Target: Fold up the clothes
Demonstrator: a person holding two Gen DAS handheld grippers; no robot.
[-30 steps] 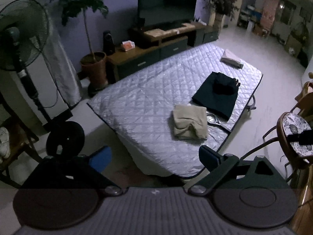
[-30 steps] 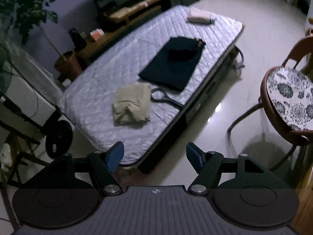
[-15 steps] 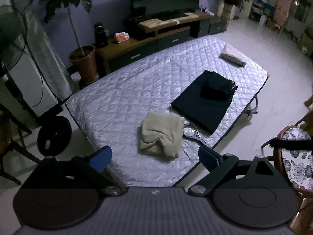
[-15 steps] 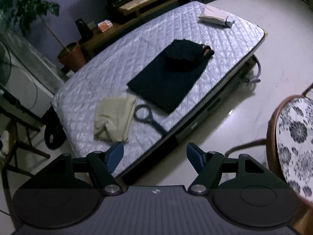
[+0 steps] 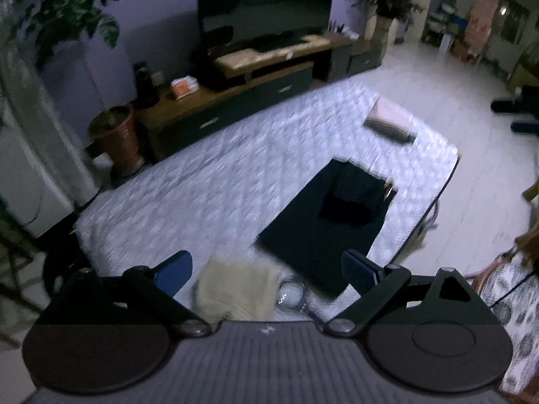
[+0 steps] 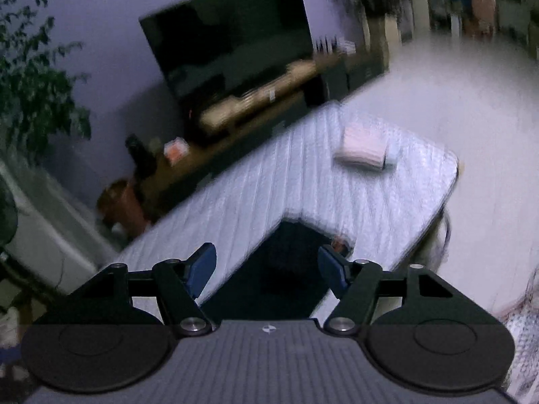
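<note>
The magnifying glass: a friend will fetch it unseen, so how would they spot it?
Start at the silver quilted mattress in front of the TV. At its near edge lies the magnifying glass, between the crumpled beige garment and the flat dark garment. It is the only hard, round, glassy thing among the cloth.

A dark TV [image 5: 262,0] stands on a long wooden cabinet [image 5: 256,80] against the wall. A potted plant [image 5: 118,134] sits on the floor at the cabinet's left end. A magnifying glass [image 5: 291,296] lies on the quilted mattress [image 5: 209,181]. A floral chair [image 5: 508,306] stands on the right.
</note>
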